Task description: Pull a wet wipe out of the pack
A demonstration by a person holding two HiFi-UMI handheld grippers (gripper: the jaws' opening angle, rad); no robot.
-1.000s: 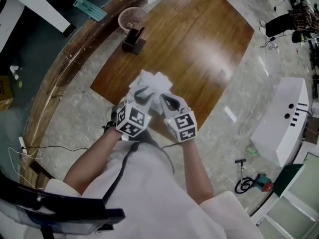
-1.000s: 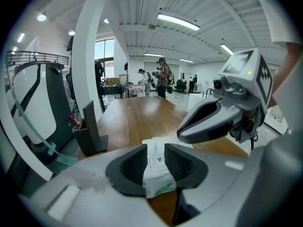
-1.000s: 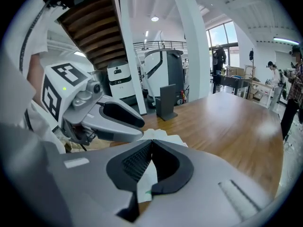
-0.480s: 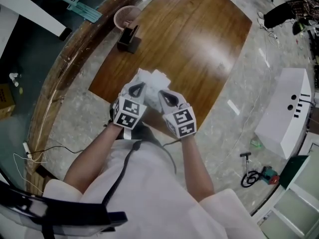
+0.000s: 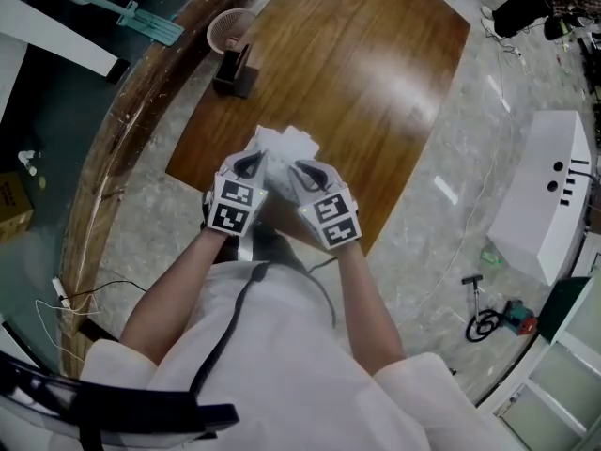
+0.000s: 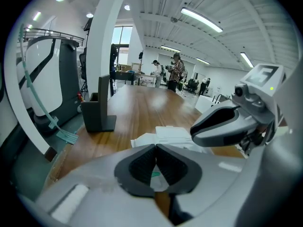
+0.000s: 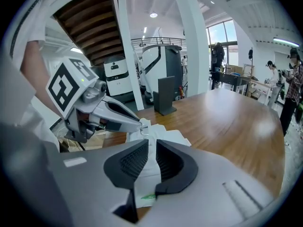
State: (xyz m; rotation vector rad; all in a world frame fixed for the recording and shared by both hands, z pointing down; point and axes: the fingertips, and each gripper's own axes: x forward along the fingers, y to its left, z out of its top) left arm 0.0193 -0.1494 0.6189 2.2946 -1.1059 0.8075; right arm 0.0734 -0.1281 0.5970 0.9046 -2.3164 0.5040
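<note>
where the brown wooden tabletop [image 5: 376,64] ends at 6 o'clock, the crumpled white soft-film wipe pack [image 5: 286,144] sits pinched between both tools. left gripper [image 6: 155,161] closed on its edge; right gripper [image 7: 150,157] clamped on white film. likely light, limp, slick: take hold at the opening.

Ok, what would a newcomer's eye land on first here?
The two marker-cubed grippers mid-frame: left gripper and right gripper both clamp the crumpled white wet-wipe pack at the near edge of the glossy brown wooden table. By its far left corner are a dark grey upright holder and a pink mesh basket.
</note>
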